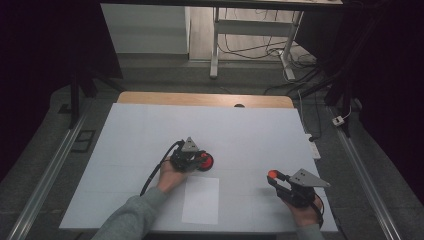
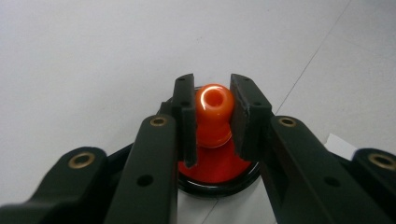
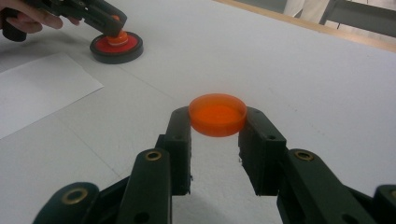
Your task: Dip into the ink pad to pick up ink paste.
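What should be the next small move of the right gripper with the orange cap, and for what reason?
Probably carry the orange cap across toward the orange nozzle and line it up above. The right gripper grips the cap off the table, while the left gripper is closed on the nozzle of the red and black disc, which looks uncovered with its hole open.

Two tongs are in play, the left tongs (image 1: pixel 200 161) and the right tongs (image 1: pixel 274 176), each held in one hand. On the tabletop (image 1: pixel 250 135) there is one round black-rimmed red base (image 3: pixel 116 47) carrying one orange knob (image 2: pixel 213 112), one orange cap (image 3: pixel 217 114), and one sheet of white paper (image 1: pixel 201 200).
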`<state>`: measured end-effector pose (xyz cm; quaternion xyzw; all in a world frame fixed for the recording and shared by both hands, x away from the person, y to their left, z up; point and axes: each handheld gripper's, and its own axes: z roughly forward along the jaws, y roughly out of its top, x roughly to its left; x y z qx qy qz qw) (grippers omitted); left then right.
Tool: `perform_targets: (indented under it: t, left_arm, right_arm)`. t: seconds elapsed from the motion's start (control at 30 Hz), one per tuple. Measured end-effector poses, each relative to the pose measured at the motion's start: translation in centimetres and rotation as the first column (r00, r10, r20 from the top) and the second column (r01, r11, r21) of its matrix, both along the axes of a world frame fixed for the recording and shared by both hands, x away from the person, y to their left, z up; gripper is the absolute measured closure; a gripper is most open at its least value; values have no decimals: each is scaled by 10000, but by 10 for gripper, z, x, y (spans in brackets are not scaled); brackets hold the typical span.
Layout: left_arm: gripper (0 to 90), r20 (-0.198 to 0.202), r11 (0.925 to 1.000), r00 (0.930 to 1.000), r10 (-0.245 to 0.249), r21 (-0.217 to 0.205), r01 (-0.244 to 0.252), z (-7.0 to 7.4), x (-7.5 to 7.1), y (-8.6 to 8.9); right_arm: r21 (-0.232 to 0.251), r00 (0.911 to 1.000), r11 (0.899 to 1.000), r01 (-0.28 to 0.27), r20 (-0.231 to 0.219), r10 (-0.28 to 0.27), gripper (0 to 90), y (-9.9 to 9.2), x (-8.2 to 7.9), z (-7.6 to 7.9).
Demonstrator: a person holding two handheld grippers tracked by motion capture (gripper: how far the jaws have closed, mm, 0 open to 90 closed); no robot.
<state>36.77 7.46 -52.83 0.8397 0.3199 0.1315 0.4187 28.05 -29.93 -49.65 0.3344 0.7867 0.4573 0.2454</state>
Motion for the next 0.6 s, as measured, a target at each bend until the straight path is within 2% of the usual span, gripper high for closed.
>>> perform_targets:
  t: [0.1,0.5,0.57,0.6]
  left_arm:
    - [731,67,9999,10000,23,99,-24,0,-1,-1]
    - [729,-66,10000,10000,-6,91,7,2,1,-1]
    - [727,46,9999,9999,-107,124,107,4,2,0]
    - [727,221,10000,9998,-17,-61,19,6,1,1]
  right_arm:
    - [6,10000,10000,10,-11,-10,646,0,0,0]
    - [9,10000,10000,-76,34,76,646,0,1,0]
    - [20,9999,10000,-91,51,91,646,0,0,0]
    - [33,9999,9999,-104,48,104,646,0,0,0]
